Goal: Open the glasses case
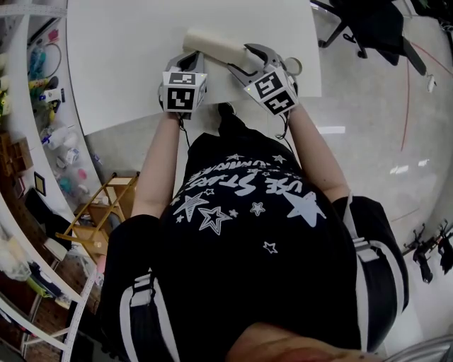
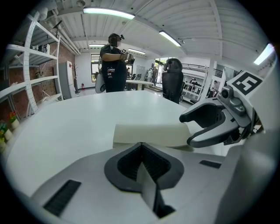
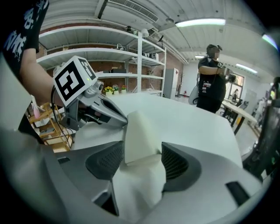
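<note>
A cream glasses case lies shut on the white table, close to its near edge. My left gripper is at the case's left end. In the left gripper view its jaws are shut with nothing between them, and the case lies just beyond the tips. My right gripper is at the case's right end. In the right gripper view the right gripper stands open around the end of the case, with a slim gap at the right pad. The left gripper points at the case's far side.
A roll of tape sits on the table just right of my right gripper. Shelves with small items and a wooden stool stand to the left. An office chair is beyond the table's right side. A person stands far off.
</note>
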